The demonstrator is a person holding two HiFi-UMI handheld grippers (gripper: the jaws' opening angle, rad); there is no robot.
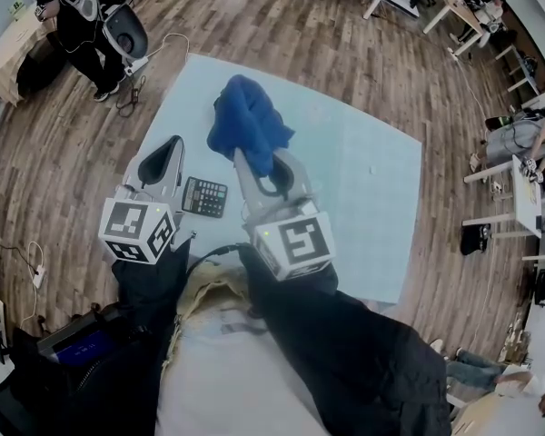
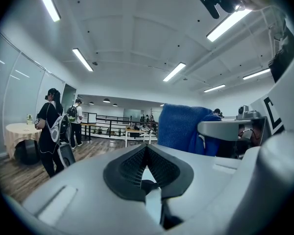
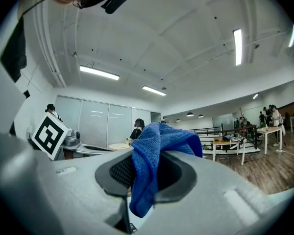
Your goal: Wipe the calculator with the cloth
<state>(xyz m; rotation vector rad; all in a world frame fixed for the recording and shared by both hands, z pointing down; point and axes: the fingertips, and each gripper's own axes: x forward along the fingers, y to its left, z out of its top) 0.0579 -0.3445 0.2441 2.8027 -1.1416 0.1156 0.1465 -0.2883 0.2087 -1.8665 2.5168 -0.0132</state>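
Note:
A black calculator (image 1: 204, 196) lies on the pale blue table top (image 1: 363, 180), between my two grippers and close to the near edge. My right gripper (image 1: 247, 158) is raised and tilted upward, shut on a blue cloth (image 1: 248, 122) that bunches above its tip. In the right gripper view the cloth (image 3: 152, 165) hangs out from between the dark pads. My left gripper (image 1: 173, 143) stands just left of the calculator, also tilted up, its jaws closed together with nothing in them (image 2: 146, 153). The cloth (image 2: 183, 126) shows to its right in the left gripper view.
A person in black (image 1: 82, 12) stands on the wooden floor beyond the table's far left corner, beside a round table (image 1: 9, 48). Cables (image 1: 32, 275) lie on the floor at left. Desks and chairs (image 1: 527, 189) fill the right side of the room.

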